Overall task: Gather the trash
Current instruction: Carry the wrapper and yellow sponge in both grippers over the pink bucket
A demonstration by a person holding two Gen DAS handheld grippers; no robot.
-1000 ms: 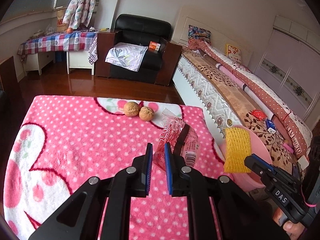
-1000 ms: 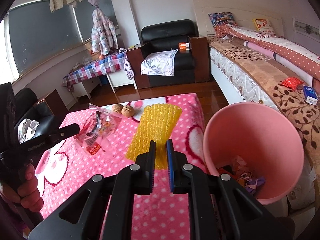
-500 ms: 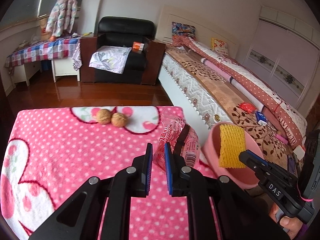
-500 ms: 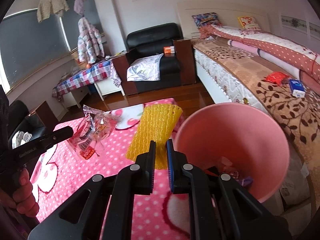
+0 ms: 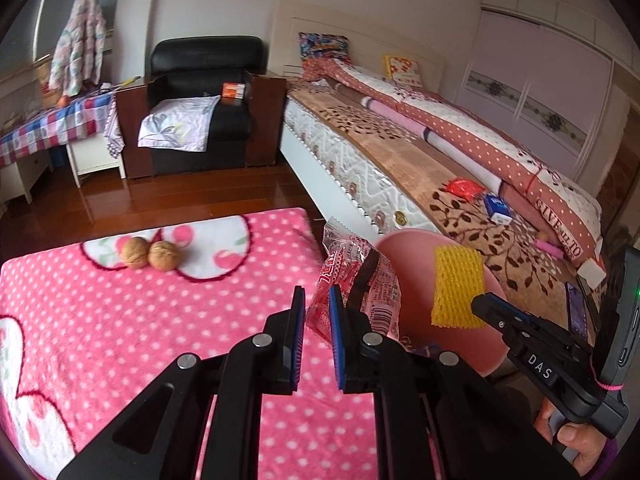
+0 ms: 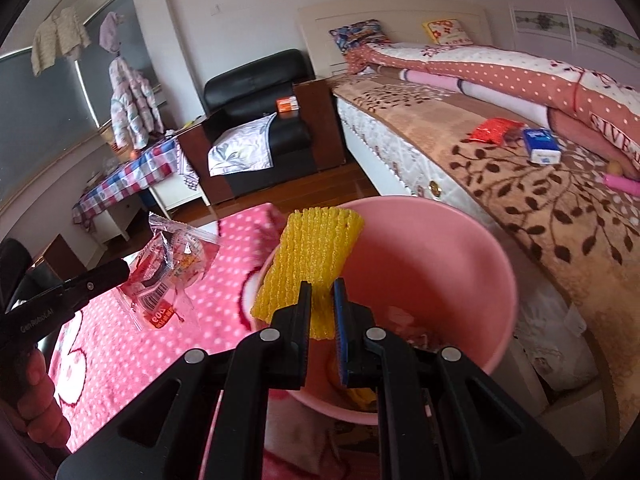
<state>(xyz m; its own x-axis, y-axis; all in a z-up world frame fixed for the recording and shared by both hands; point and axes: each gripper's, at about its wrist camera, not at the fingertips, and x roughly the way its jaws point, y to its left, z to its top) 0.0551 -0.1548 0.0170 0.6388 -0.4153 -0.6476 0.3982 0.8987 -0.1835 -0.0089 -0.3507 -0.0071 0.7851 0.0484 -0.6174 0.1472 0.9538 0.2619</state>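
Over at the far left, well ahead of the left gripper [image 5: 318, 312] and off to its left, two walnuts [image 5: 151, 255] sit touching each other on the pink polka-dot blanket [image 5: 120, 340]. The left gripper itself is clamped on a crinkly red-and-clear snack wrapper [image 5: 356, 292], which sticks up in front of its fingertips, held clear of the blanket at the blanket's right edge. Just to the right of that wrapper is the pink bin [image 6: 440, 264], open-mouthed, with some scraps lying in the bottom. The right gripper [image 6: 322, 304] is pinched on a yellow foam net sleeve [image 6: 312, 256]; the sleeve stands up from between its fingers and hangs over the near-left rim of the bin. Farther right, beyond the bin, runs the bed [image 6: 520, 184] with a brown leaf-pattern cover, and on it lie a red packet [image 6: 494, 130] and a blue-and-white box [image 6: 541, 146] side by side.
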